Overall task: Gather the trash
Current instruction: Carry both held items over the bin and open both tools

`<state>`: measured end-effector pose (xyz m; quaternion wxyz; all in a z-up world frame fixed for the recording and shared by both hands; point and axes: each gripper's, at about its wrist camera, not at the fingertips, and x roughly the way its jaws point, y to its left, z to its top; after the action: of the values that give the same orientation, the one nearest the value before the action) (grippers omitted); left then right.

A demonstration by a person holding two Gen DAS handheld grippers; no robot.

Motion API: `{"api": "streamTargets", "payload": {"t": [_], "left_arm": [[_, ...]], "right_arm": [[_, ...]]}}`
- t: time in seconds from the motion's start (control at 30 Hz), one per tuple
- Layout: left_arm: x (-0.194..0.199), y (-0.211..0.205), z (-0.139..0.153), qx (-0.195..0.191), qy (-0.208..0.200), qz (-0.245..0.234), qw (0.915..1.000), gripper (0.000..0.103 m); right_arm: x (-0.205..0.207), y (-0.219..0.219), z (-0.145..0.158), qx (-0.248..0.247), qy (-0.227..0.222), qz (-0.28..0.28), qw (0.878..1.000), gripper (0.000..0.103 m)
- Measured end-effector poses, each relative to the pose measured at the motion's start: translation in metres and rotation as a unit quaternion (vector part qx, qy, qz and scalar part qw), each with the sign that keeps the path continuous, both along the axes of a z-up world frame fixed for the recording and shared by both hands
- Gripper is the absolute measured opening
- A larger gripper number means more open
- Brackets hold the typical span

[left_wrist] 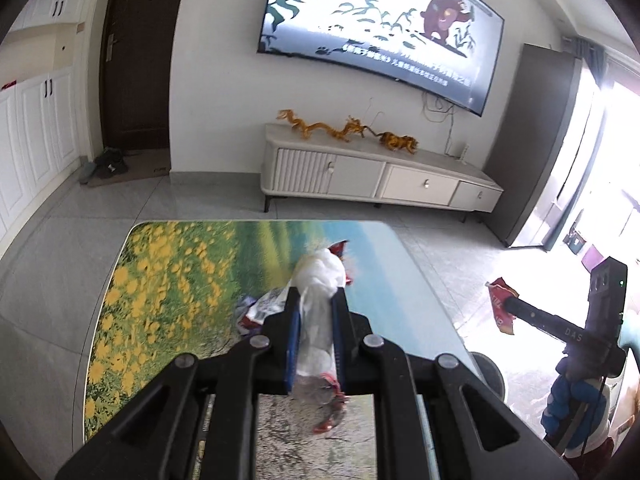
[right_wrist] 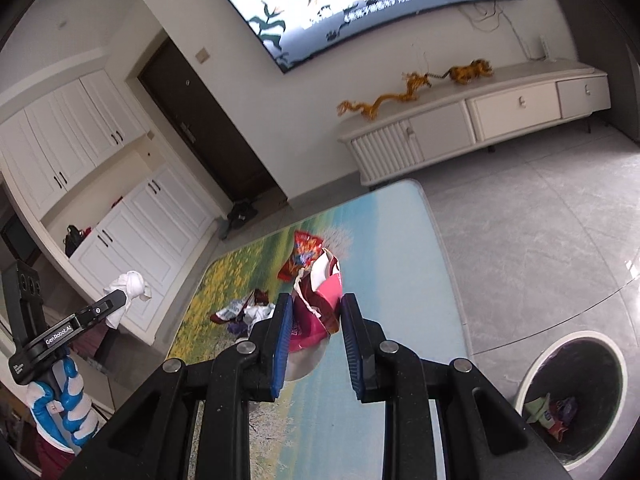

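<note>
Left wrist view: we hold trash in both grippers above the flowered table (left_wrist: 168, 280).

Left gripper (left_wrist: 316, 300) pinches a white tissue wad (left_wrist: 322, 272); right gripper (right_wrist: 316, 312) clamps a torn pink-red wrapper (right_wrist: 320, 300).

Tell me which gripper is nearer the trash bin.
Right. The right gripper, shut on a red wrapper, hangs beside the trash bin. The left gripper, shut on a white wad, is over the mat, farther off.
</note>
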<state>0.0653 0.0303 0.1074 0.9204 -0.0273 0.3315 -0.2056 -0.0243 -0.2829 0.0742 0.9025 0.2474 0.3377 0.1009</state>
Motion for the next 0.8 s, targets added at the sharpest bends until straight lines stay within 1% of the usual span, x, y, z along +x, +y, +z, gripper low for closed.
{"api": "streamTargets", "payload": {"t": [0.23, 0.33, 0.43, 0.53, 0.6, 0.7, 0.8], "left_arm": [[-0.02, -0.062, 0.025, 0.006, -0.021, -0.058, 0.9981, 0.013], [-0.026, -0.098, 0.033, 0.007, -0.024, -0.092, 0.9954, 0.013], [-0.032, -0.141, 0.036, 0.016, -0.025, -0.131, 0.9909, 0.013], [-0.038, -0.188, 0.029, 0.029, -0.018, -0.175, 0.984, 0.013], [-0.042, -0.223, 0.018, 0.04, -0.008, -0.204, 0.9781, 0.013], [-0.042, -0.273, -0.005, 0.056, 0.016, -0.243, 0.9682, 0.014], [-0.044, -0.321, -0.034, 0.078, 0.045, -0.281, 0.9556, 0.014]], "right_arm": [[-0.041, -0.05, 0.019, -0.009, -0.028, -0.065, 0.997, 0.023], [-0.057, -0.075, 0.024, -0.015, -0.035, -0.101, 0.994, 0.023], [-0.073, -0.1, 0.025, -0.027, -0.037, -0.136, 0.99, 0.023], [-0.083, -0.125, 0.014, -0.031, -0.023, -0.169, 0.985, 0.023], [-0.087, -0.14, 0.003, -0.032, -0.006, -0.188, 0.982, 0.023], [-0.093, -0.162, -0.02, -0.026, 0.024, -0.211, 0.977, 0.023], [-0.096, -0.181, -0.045, -0.02, 0.06, -0.231, 0.971, 0.023]]}}
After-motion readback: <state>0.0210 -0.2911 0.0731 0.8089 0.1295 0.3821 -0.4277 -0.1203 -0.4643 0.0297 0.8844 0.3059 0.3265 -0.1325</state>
